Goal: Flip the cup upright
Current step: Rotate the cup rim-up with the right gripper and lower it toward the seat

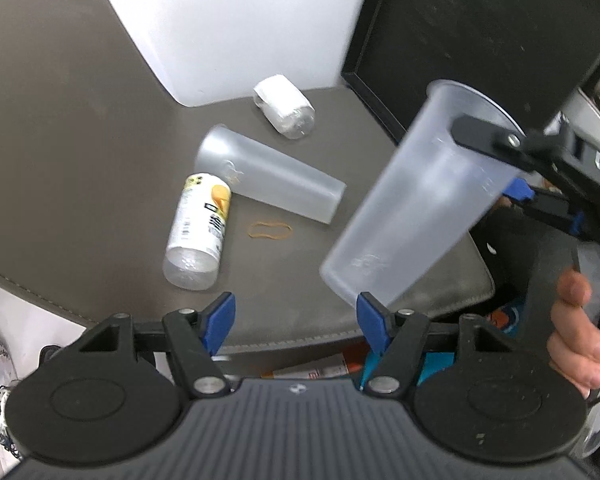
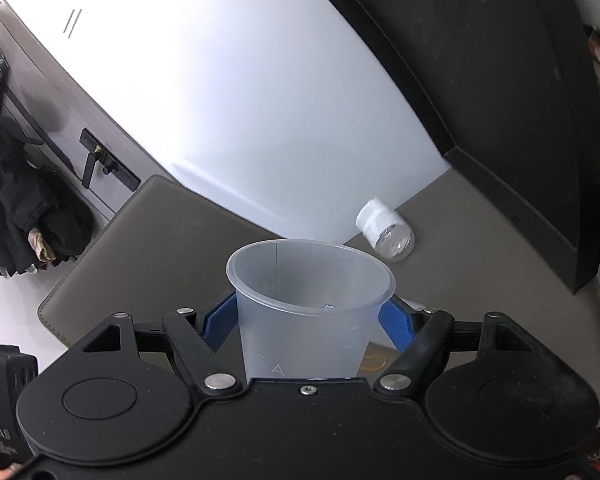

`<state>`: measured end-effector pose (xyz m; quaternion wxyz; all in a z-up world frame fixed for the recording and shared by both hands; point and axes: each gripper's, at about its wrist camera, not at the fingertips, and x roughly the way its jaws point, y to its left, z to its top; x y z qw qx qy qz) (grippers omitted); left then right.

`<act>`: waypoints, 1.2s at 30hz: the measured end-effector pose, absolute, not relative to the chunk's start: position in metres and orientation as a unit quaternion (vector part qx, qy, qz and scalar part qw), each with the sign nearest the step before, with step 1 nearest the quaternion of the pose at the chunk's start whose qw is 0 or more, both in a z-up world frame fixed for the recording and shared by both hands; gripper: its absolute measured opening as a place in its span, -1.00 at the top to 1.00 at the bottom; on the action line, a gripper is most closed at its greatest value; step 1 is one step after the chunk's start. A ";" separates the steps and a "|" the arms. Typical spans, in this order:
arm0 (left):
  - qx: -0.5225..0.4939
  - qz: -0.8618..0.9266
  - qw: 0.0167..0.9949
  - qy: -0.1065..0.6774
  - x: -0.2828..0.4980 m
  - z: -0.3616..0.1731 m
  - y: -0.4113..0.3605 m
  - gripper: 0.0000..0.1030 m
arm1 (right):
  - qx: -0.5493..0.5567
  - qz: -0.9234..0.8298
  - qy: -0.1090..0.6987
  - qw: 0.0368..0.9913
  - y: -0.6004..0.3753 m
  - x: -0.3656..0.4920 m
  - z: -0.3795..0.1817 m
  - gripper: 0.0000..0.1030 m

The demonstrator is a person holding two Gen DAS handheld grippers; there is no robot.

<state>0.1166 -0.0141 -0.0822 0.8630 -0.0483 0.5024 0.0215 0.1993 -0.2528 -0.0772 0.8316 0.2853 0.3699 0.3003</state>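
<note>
So our right gripper (image 2: 308,320) has its blue-padded jaws clamped on the frosted translucent plastic cup (image 2: 306,304), gripping the wall a bit below the rim, one pad on each side. In the left wrist view that cup (image 1: 416,204) hangs in the air, tilted, mouth up and away, base angled down just ahead of the left gripper (image 1: 296,320), whose jaws sit wide apart with nothing between them.

We reckon we're mid-flip. To finish well, we'd roll the wrist until the rim is level, lower the base flat onto the grey leather-look mat (image 1: 80,160), and only then let go.

Out past the jaws: a second frosted cup lying on its side (image 1: 268,176), a clear bottle with a yellow-and-white label (image 1: 198,236) touching it, a tan rubber band (image 1: 270,230), and a small clear jar with a white wrap (image 1: 284,106). We'd set down clear of those.
</note>
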 end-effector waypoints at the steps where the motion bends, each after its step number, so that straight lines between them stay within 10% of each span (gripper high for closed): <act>1: -0.051 0.024 0.864 0.500 0.118 -0.081 -0.012 -0.28 | 0.281 0.298 0.366 0.836 -0.253 0.199 -0.076 -0.44; 36: -0.181 0.007 0.876 0.447 0.188 -0.078 0.008 -0.28 | -0.079 0.277 0.299 0.910 -0.157 0.159 -0.085 -0.45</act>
